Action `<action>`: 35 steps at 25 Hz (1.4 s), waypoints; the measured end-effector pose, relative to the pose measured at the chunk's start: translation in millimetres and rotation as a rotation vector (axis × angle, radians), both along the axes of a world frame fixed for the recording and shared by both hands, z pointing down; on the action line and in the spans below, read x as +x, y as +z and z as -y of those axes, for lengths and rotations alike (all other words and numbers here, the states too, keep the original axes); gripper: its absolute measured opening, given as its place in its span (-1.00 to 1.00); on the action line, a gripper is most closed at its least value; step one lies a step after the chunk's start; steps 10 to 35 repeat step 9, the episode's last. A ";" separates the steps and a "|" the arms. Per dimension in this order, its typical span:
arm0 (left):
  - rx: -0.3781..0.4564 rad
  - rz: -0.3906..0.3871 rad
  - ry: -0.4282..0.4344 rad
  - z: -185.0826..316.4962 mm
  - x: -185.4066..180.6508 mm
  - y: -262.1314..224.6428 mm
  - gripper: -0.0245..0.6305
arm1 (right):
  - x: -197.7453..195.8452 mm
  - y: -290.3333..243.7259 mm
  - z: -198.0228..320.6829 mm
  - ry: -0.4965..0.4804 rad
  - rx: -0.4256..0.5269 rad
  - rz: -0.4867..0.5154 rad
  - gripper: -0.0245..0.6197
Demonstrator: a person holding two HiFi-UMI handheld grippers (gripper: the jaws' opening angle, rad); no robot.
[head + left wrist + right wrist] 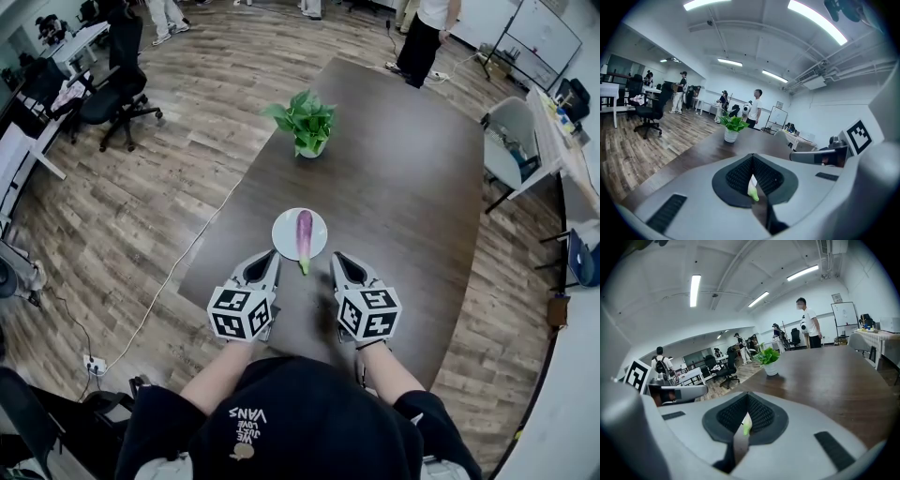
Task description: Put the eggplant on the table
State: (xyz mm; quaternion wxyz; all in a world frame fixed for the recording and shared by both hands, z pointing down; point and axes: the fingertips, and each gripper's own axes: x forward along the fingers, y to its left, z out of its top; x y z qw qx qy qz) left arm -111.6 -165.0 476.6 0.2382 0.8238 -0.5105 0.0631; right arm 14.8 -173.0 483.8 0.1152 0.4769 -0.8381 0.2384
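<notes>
Person: a dark top (300,422) with white print fills the bottom of the head view, and both forearms reach forward over the near end of the surface (412,187).
Left tongs (271,255): the tips are pressed together with nothing between them. They sit just left of the near rim of the plate (284,232) and point toward it.
Right tongs (338,257): these are likewise closed and empty, just right of the plate and level with the left pair.
Eggplant (305,232): purple, it lies lengthwise on the plate. Its green stem end points at the person and reaches past the near rim, between the two pairs of tongs, and neither pair touches it.
Plate: white and round, it sits on the dark brown surface toward the person's end.
Potted plant (305,122): leafy green in a white pot, it stands farther along the surface, well apart from the plate.
Room: the floor (141,216) is wood. A black office chair (117,89) stands at the left, and a white cable (173,281) trails across the boards.
</notes>
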 end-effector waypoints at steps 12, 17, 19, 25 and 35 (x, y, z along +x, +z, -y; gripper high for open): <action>-0.001 -0.006 -0.004 0.4 -1.9 0.0 -0.89 | 0.0 0.5 -0.1 0.004 -0.001 -0.007 -0.87; -0.001 -0.006 -0.004 0.4 -1.9 0.0 -0.89 | 0.0 0.5 -0.1 0.004 -0.001 -0.007 -0.87; -0.001 -0.006 -0.004 0.4 -1.9 0.0 -0.89 | 0.0 0.5 -0.1 0.004 -0.001 -0.007 -0.87; -0.001 -0.006 -0.004 0.4 -1.9 0.0 -0.89 | 0.0 0.5 -0.1 0.004 -0.001 -0.007 -0.87; -0.001 -0.006 -0.004 0.4 -1.9 0.0 -0.89 | 0.0 0.5 -0.1 0.004 -0.001 -0.007 -0.87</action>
